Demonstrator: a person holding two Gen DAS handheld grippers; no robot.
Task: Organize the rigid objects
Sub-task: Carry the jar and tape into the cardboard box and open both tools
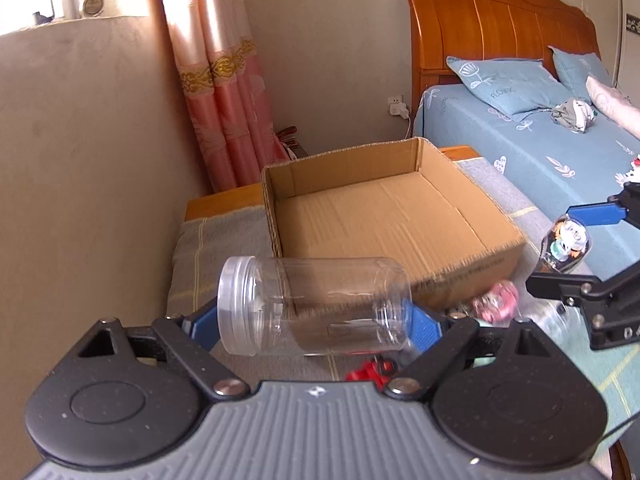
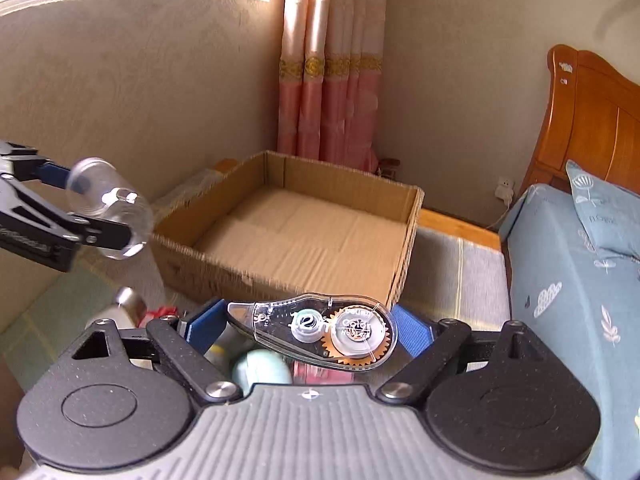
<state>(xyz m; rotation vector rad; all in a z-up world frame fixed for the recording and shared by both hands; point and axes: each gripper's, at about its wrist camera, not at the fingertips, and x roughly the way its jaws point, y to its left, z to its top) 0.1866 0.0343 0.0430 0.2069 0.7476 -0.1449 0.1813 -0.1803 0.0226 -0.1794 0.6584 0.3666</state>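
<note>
My left gripper point(image 1: 314, 320) is shut on a clear plastic jar point(image 1: 316, 306) with a screw lid, gripped end to end between the blue pads and lying sideways in the air. Behind it stands an open cardboard box point(image 1: 460, 272) with a bare floor. My right gripper point(image 2: 308, 330) is shut on a clear correction tape dispenser point(image 2: 316, 330), also off the surface, in front of the box point(image 2: 348, 180). Each view shows the other hand: the right gripper point(image 1: 576, 248) with the dispenser point(image 1: 566, 246) at the right, the left gripper point(image 2: 86, 204) with the jar point(image 2: 108, 212) at the left.
Loose items lie below the grippers: a red piece point(image 1: 370, 372), a pink object point(image 1: 496, 300), a pale green round thing point(image 2: 262, 368) and a metal-capped bottle point(image 2: 128, 300). The box rests on a grey striped cloth point(image 1: 212, 248). A bed point(image 1: 540, 152) is at the right.
</note>
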